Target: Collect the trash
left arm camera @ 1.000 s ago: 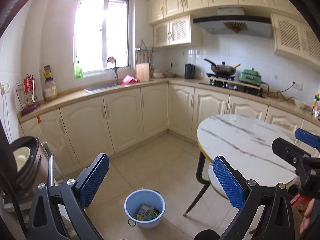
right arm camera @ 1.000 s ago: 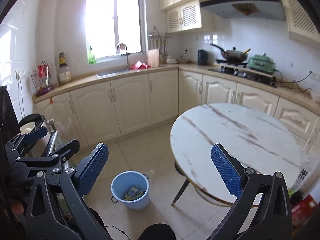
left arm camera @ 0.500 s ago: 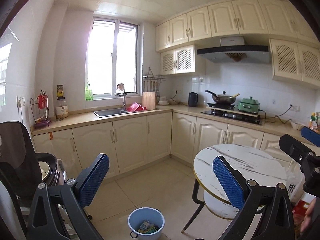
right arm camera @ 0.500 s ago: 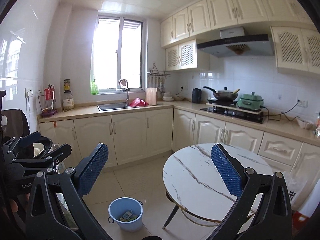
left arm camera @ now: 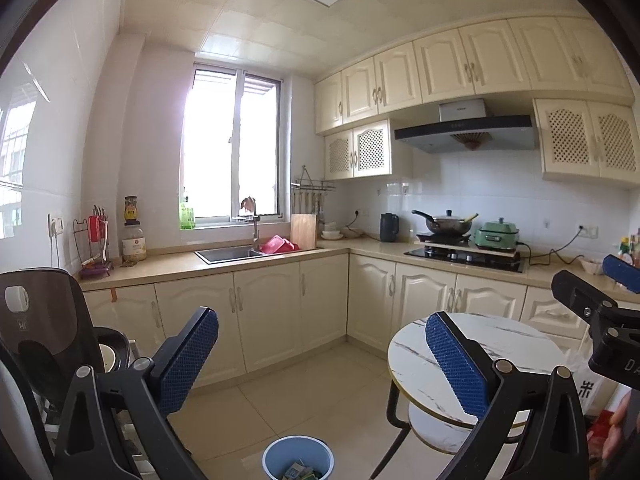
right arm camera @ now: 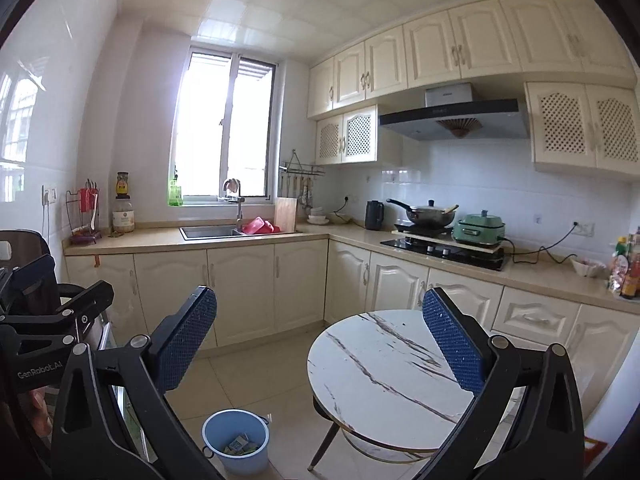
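A light blue bucket (left arm camera: 298,456) stands on the tiled floor left of a round marble table (left arm camera: 476,356), with several small cartons and wrappers (left arm camera: 298,472) inside. It also shows in the right wrist view (right arm camera: 236,440), holding the trash (right arm camera: 238,447). My left gripper (left arm camera: 320,360) is open and empty, held high above the floor. My right gripper (right arm camera: 320,344) is open and empty too, at a similar height. Each gripper shows at the edge of the other's view.
The marble table (right arm camera: 392,364) has a lower shelf and dark legs. Cream cabinets and a counter (right arm camera: 240,236) run along the back and right walls, with a sink (right arm camera: 210,232) and stove (right arm camera: 444,248). A dark appliance (left arm camera: 44,332) stands at the left.
Both grippers have risen and tilted up. The bucket and table have slid toward the bottom of both views, and the ceiling and upper cabinets have come into view. Both stay open.
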